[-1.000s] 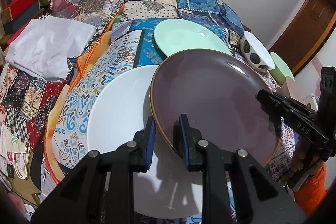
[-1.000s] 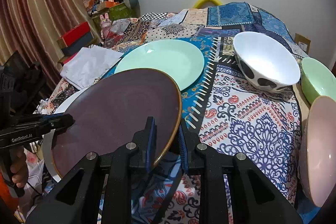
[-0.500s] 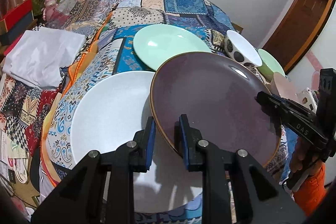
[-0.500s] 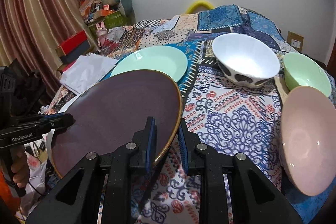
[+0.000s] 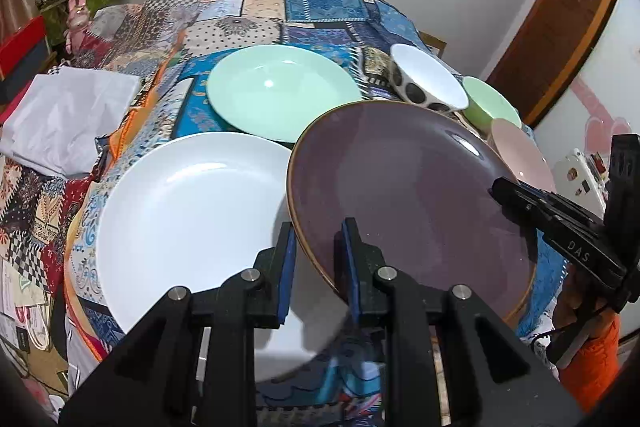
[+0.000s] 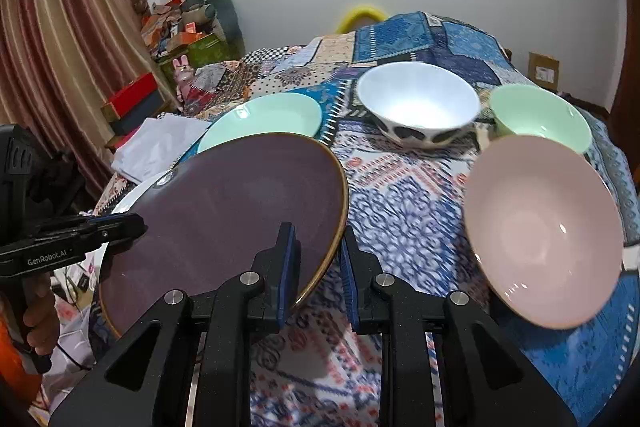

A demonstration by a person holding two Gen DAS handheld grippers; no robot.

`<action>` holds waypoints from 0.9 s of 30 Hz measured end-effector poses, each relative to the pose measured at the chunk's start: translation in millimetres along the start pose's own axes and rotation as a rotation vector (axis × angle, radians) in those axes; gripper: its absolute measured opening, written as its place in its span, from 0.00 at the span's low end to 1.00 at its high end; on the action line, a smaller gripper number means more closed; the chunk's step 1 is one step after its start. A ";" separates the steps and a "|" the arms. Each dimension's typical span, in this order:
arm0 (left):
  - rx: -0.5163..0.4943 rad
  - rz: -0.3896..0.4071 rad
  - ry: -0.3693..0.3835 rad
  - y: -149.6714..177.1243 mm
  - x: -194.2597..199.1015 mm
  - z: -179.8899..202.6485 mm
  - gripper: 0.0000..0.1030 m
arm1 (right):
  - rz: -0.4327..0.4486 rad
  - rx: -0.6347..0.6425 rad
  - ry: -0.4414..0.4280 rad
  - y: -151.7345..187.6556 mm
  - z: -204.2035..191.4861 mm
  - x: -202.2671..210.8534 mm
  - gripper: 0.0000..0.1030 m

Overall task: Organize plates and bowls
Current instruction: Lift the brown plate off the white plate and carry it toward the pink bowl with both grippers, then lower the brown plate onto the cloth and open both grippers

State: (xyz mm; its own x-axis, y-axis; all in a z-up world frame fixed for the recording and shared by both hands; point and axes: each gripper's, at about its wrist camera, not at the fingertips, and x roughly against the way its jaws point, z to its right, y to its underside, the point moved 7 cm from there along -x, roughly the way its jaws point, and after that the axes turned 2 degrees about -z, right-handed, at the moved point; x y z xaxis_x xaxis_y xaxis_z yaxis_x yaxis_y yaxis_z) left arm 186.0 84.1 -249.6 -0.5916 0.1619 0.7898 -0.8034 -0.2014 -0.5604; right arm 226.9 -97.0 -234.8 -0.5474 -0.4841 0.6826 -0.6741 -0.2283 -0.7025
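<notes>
both tools grip the purple plate by opposite edges: the left tool is closed on its left rim, the right tool closed on its right rim. the plate hangs tilted above the patterned worktop, overlapping the white plate, with the mint plate beyond and the pink bowl to the right.

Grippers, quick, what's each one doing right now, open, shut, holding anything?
Left gripper: shut on the rim of the purple plate.
Right gripper: shut on the opposite rim of the same purple plate.
</notes>
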 end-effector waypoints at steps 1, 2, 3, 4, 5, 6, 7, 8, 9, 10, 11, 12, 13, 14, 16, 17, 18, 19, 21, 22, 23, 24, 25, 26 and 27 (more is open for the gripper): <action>-0.007 -0.001 0.003 0.9 -0.4 4.8 0.21 | 0.001 -0.006 0.001 1.2 1.5 2.1 0.19; -0.010 -0.004 0.005 1.6 -1.0 7.2 0.21 | 0.001 -0.012 0.004 3.6 4.9 4.2 0.19; -0.017 -0.009 0.008 3.0 -2.7 11.6 0.21 | 0.001 -0.016 0.007 5.2 7.3 6.3 0.19; -0.019 -0.015 0.011 4.4 -4.5 14.9 0.21 | -0.001 -0.021 0.010 6.8 9.5 8.1 0.19; -0.021 -0.020 0.013 5.8 -5.9 17.1 0.21 | -0.003 -0.026 0.012 8.9 12.5 9.5 0.19; -0.024 -0.029 0.018 8.1 -8.6 20.7 0.21 | -0.005 -0.033 0.016 12.4 16.2 10.8 0.19; -0.028 -0.037 0.020 9.9 -11.1 23.8 0.21 | -0.008 -0.038 0.017 14.0 18.4 11.5 0.19; -0.031 -0.042 0.021 11.5 -13.0 26.5 0.21 | -0.013 -0.045 0.020 16.9 21.8 12.0 0.19; -0.036 -0.051 0.022 13.8 -15.9 30.4 0.21 | -0.020 -0.056 0.022 20.8 26.0 12.0 0.19; -0.040 -0.056 0.023 15.6 -17.8 33.5 0.21 | -0.024 -0.064 0.023 23.9 27.4 12.8 0.19; -0.045 -0.061 0.025 17.3 -19.8 36.7 0.21 | -0.030 -0.075 0.023 26.9 31.0 12.7 0.19; -0.056 -0.068 0.026 19.1 -22.6 40.4 0.21 | -0.034 -0.081 0.024 28.1 33.9 13.0 0.19; -0.060 -0.073 0.028 20.5 -24.9 42.2 0.21 | -0.038 -0.087 0.026 30.1 36.8 13.4 0.19; -0.060 -0.084 0.032 21.7 -28.4 43.6 0.22 | -0.040 -0.092 0.027 31.3 38.8 13.4 0.19; -0.054 -0.115 0.040 25.3 -37.6 46.2 0.22 | -0.048 -0.097 0.035 34.7 42.1 12.5 0.19; -0.053 -0.125 0.040 26.1 -40.9 46.4 0.22 | -0.054 -0.100 0.037 36.7 44.2 10.8 0.19; -0.055 -0.134 0.038 27.9 -44.0 47.3 0.21 | -0.060 -0.103 0.037 38.7 46.7 9.2 0.19; -0.061 -0.139 0.033 29.6 -46.9 48.7 0.21 | -0.064 -0.107 0.036 40.5 49.0 7.8 0.19; -0.078 -0.146 0.023 32.7 -50.5 52.1 0.21 | -0.070 -0.115 0.042 43.9 52.1 5.5 0.19; -0.090 -0.142 0.017 33.6 -51.1 54.4 0.21 | -0.071 -0.117 0.046 45.1 54.4 5.0 0.19; -0.099 -0.137 0.014 33.5 -50.7 55.9 0.21 | -0.075 -0.119 0.052 45.7 56.2 3.9 0.19; -0.104 -0.136 0.013 32.9 -50.9 56.5 0.21 | -0.078 -0.122 0.056 46.1 58.2 3.4 0.19; -0.107 -0.138 0.013 32.2 -51.5 57.4 0.21 | -0.080 -0.128 0.055 46.7 59.0 3.4 0.19; -0.107 -0.139 0.014 31.6 -52.4 57.7 0.21 | -0.083 -0.135 0.052 47.2 60.4 3.2 0.19; -0.106 -0.141 0.015 31.2 -53.4 57.5 0.21 | -0.086 -0.137 0.051 47.6 61.2 2.8 0.19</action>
State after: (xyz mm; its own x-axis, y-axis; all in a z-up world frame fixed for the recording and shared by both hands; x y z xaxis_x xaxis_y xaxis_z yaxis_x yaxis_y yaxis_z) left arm 196.4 13.6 -295.0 -0.4729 0.1962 0.8590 -0.8806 -0.0730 -0.4681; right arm 223.5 -160.9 -278.7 -0.5070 -0.4238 0.7505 -0.7787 -0.1481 -0.6097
